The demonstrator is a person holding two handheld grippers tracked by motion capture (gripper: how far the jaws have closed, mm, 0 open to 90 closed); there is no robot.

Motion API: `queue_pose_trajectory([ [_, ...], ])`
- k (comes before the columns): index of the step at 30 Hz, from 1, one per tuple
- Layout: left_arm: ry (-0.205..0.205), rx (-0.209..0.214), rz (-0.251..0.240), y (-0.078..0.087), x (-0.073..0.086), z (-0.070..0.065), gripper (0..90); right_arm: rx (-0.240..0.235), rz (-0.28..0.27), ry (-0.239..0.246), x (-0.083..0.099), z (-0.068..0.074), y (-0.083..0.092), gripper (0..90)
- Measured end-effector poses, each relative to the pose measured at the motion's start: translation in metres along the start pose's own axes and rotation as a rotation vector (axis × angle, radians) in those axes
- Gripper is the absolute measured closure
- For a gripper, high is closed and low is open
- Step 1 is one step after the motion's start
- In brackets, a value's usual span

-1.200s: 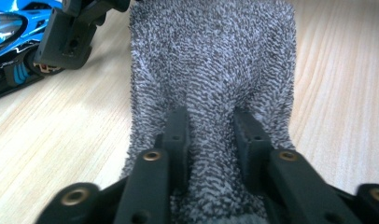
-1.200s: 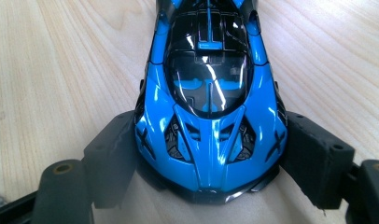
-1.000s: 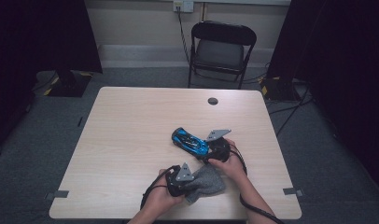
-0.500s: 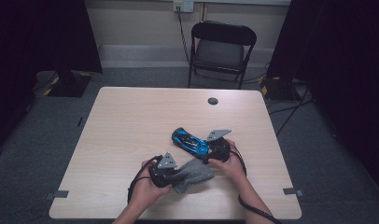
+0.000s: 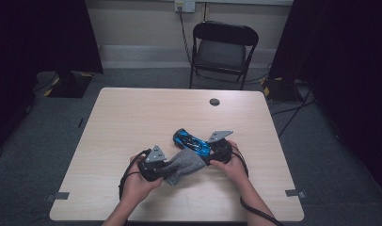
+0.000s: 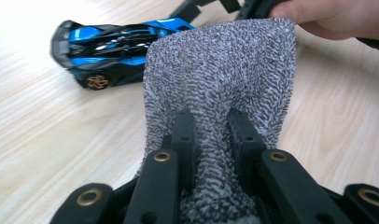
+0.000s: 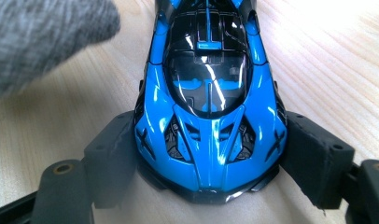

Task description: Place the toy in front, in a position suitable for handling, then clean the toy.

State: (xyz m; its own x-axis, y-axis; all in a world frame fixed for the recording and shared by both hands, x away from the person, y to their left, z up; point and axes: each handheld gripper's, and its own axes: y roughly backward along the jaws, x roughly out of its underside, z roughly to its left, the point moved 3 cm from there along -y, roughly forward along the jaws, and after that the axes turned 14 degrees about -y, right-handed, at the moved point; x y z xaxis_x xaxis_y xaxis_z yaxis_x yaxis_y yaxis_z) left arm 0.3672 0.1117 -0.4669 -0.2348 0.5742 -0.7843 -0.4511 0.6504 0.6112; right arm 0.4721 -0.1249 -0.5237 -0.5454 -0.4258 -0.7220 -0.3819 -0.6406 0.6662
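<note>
A glossy blue-and-black toy car (image 5: pixel 192 142) is sitting upright near the worktop's near-right area, a grey knitted cloth (image 5: pixel 182 164) draping just beside it.

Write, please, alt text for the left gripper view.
The left claw is shut on a grey knitted cloth above a pale wooden table. A blue toy car stands behind it, a hand at the top right.

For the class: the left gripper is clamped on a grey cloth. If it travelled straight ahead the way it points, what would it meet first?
Probably the person's right hand: in the left gripper view it lies just past the grey cloth held by the left gripper. The blue toy car sits left of that line. Depth is uncertain.
</note>
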Motion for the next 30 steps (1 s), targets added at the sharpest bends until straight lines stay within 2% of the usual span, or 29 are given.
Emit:
queue_pose_trajectory([
  [4,-0.007,-0.022,-0.001,0.003,0.001,0.006,75.5,0.000,0.000,0.000,0.000,0.000,0.000,24.0],
  [6,0.002,-0.020,-0.004,0.004,0.001,0.007,75.5,0.000,0.000,0.000,0.000,0.000,0.000,24.0],
  [20,-0.001,-0.051,0.008,0.007,0.002,0.013,75.5,0.000,0.001,0.002,0.000,0.000,0.000,24.0],
  [22,0.005,-0.054,0.000,0.007,0.000,0.014,75.4,-0.001,0.001,0.001,0.000,0.000,0.000,24.0],
  [30,-0.001,-0.062,0.018,-0.003,-0.004,0.018,75.5,-0.001,0.001,0.001,0.000,0.000,0.000,24.0],
])
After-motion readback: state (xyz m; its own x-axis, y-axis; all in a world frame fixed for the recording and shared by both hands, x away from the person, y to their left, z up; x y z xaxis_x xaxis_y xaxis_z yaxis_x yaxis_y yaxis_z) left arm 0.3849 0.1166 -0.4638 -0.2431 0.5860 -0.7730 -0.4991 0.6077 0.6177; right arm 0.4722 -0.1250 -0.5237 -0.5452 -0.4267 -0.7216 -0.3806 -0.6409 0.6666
